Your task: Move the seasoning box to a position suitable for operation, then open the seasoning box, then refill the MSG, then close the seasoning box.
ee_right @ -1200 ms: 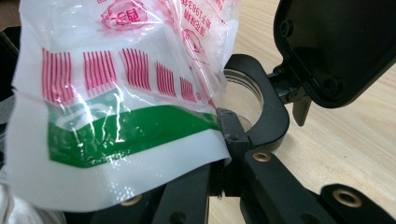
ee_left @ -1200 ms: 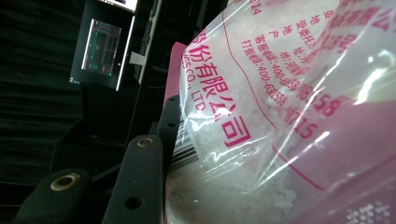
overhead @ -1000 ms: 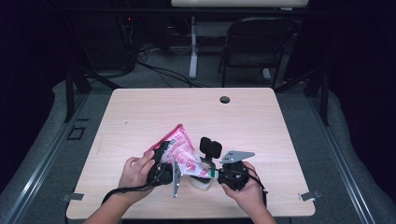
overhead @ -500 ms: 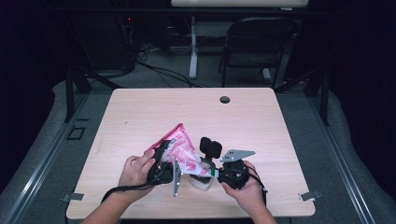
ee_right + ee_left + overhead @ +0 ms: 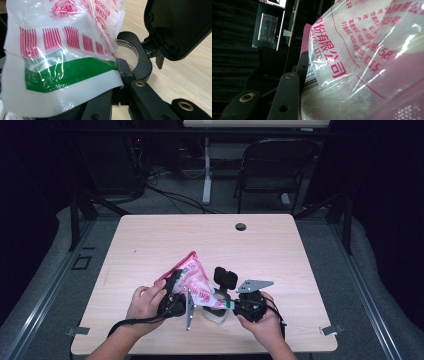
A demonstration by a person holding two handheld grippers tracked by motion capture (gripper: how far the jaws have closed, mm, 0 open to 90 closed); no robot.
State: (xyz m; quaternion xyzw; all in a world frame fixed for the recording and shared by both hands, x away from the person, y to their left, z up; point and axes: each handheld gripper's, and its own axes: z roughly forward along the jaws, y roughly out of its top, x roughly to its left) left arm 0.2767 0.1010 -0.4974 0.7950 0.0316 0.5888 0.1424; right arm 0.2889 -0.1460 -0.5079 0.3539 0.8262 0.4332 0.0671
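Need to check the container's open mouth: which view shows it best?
The right gripper view: the container mouth sits close below the bag. The high view gives a small glimpse; the left gripper view has the bag up close.

- Both forearms come in from the bottom of the high view and angle toward each other above the near part of the counter.
- The left hand (image 5: 146,301) wraps around the body of the left claw (image 5: 176,279), which points up and away from the person; its jaws stand partly apart, pressing on a bag.
- The right hand (image 5: 264,319) holds the right claw (image 5: 231,304) low and pointing leftward, its jaws clamped on the bag's corner.
- The two claws sit close together.
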